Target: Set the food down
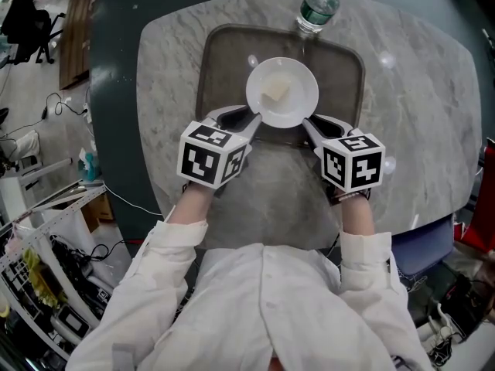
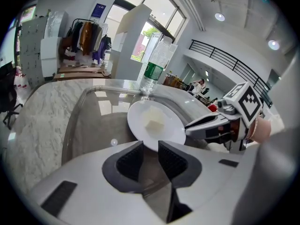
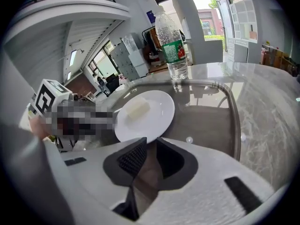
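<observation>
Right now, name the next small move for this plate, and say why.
Probably ease the plate straight down onto the tray, kept level. The left gripper and right gripper each pinch its near rim, the food lies at its middle, and the bottle stands clear by the tray's far edge.

tray [image 1: 224, 60] lying mid-table [image 1: 418, 114] | bottle [image 1: 317, 8] standing at tray's far rim, right of centre, behind plate | plate [image 1: 300, 105] sitting over tray's near half | food [image 1: 275, 93] lying on plate, about centre | left gripper [image 1: 251, 119] gripping plate's near-left rim | right gripper [image 1: 309, 124] gripping near-right rim
</observation>
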A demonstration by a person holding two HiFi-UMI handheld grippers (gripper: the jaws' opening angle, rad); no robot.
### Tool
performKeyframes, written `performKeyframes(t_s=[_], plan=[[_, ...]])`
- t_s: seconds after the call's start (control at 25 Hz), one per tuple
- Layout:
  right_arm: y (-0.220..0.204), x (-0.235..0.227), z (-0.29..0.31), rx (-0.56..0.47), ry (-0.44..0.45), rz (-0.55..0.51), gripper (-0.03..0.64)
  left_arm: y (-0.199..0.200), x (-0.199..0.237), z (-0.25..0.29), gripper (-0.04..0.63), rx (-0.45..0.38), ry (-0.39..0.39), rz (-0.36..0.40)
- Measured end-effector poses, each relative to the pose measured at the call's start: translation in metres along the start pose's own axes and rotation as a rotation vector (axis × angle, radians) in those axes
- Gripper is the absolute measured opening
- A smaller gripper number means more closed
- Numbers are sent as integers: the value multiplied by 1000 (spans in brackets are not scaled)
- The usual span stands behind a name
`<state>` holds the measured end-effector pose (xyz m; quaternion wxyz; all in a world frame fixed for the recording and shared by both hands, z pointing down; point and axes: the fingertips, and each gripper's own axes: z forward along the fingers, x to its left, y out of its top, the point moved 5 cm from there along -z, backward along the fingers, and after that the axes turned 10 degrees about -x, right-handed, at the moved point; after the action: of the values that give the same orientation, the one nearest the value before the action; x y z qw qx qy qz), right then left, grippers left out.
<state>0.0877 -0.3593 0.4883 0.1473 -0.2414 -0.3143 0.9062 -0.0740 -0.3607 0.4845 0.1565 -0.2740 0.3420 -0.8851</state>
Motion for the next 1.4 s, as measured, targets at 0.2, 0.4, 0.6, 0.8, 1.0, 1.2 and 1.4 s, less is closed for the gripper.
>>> performKeyframes(t_s=[0.2,0.4,0.6,0.8,1.0,1.2,1.4], plan=[[2,2,0,-22,-25,-19,40,5,2,1,89,-33,26,-20],[-1,8,-3,-19,-25,-34,40,8,0,1,94,-58,37,-13],[-2,13,-20,-78,-25,-28,40,7,-2,-9,94,-107,51,-53],[4,23,-43,-157,-10,-49,40,14,-16,-26,94,-179,62,-49],[6,45,-86,-295,28,-78,40,23,-47,-56,93,-258,53,-13],[-5,68,-130,-361,32,-108,38,18,-84,-94,92,-346,38,37],[-5,93,-188,-505,44,-144,18,12,-129,-135,91,-463,-3,57]])
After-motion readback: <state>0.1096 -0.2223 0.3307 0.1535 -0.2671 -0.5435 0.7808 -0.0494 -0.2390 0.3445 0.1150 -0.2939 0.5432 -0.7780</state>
